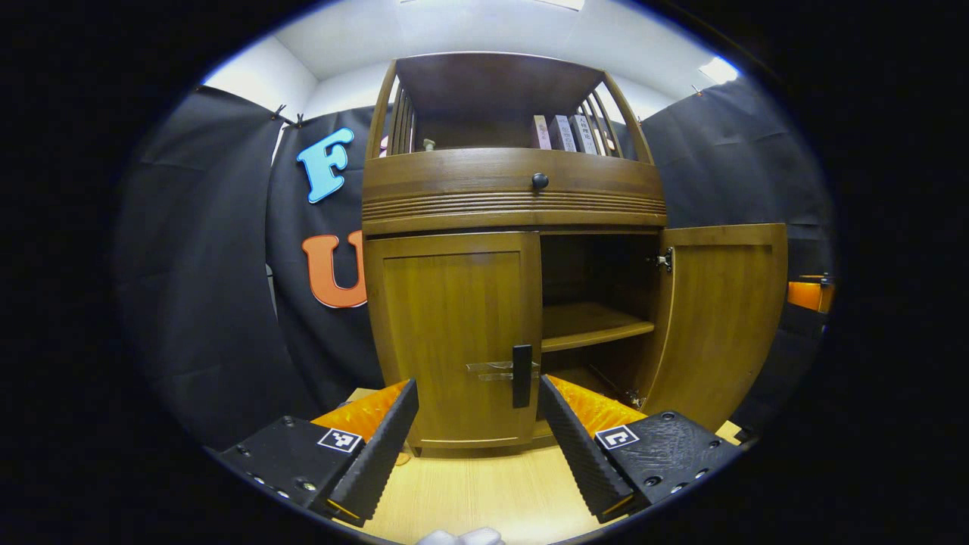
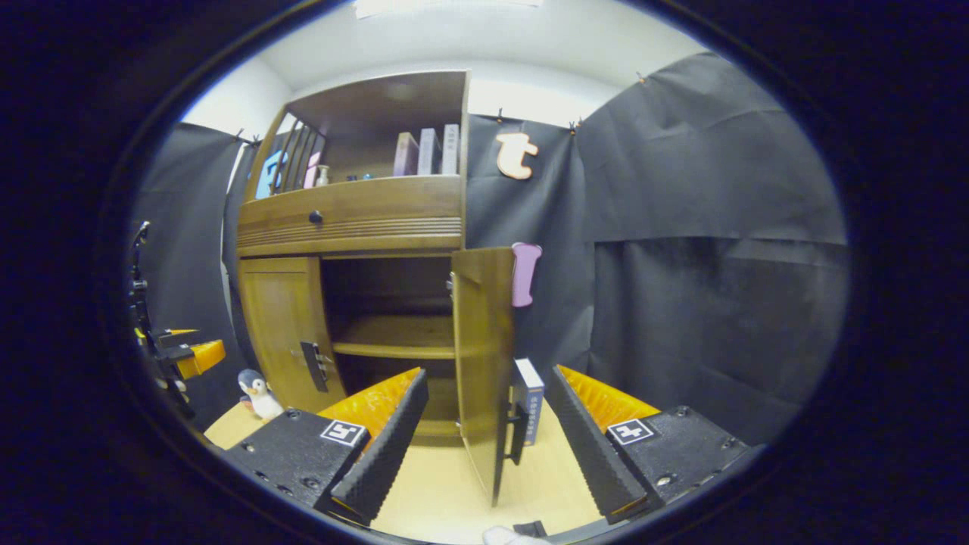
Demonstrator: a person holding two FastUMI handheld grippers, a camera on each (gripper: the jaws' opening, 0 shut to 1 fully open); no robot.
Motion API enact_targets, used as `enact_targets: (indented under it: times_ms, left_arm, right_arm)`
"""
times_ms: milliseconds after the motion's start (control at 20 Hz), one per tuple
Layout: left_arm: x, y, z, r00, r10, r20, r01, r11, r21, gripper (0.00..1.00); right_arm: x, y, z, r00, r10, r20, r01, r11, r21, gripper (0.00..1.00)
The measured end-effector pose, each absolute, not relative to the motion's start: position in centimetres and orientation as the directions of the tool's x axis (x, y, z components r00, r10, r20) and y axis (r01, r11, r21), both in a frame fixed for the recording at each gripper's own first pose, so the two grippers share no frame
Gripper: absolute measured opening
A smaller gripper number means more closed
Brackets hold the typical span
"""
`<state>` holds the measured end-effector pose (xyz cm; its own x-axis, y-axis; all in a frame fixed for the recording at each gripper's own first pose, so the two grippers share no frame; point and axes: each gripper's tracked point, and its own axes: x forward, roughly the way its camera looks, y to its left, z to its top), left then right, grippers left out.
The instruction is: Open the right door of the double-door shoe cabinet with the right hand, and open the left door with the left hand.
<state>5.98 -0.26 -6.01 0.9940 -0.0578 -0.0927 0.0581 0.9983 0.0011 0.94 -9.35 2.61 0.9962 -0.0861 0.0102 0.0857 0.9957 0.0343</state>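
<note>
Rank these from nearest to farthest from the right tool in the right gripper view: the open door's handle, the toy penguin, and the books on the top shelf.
1. Open right door's handle: between the right tool's open fingers, just ahead.
2. Toy penguin: low on the left, on the floor by the closed left door.
3. Books: high up, on the cabinet's top shelf.

Black cloth walls (image 2: 711, 227), white ceiling (image 1: 484, 30)

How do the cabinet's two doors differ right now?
The right door is swung wide open, baring the shelf; the left door sits shut, flush with the cabinet front. The left door's handle faces the open left gripper; the right door's handle sits between the open right gripper's fingers. Both are brown wood with dark handles.
</note>
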Motion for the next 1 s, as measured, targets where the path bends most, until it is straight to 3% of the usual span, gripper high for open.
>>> enact_targets:
  times_ms: [150,200,600,1000]
  left_arm:
    - [6.0,0.1,-6.5,0.995,-0.047,-0.091,0.048,0.999,0.018,1.0]
    - [6.1,0.1,-6.6,0.995,-0.041,-0.087,0.043,0.999,0.029,0.96]
    - [7.7,-2.9,-9.9,0.988,-0.101,-0.118,0.104,0.994,0.02,0.96]
    - [16.7,-7.5,-12.8,0.983,-0.167,-0.071,0.161,0.984,-0.077,0.96]
  right_arm:
    - [1.9,-5.8,1.5,0.996,-0.087,0.019,0.086,0.995,0.048,1.0]
    - [2.1,-4.8,0.7,0.996,-0.087,0.013,0.086,0.995,0.053,1.0]
    - [4.0,2.8,-4.5,0.995,0.045,-0.09,-0.046,0.999,-0.015,1.0]
    - [4.0,2.0,-3.6,0.994,0.002,-0.105,-0.009,0.998,-0.067,1.0]
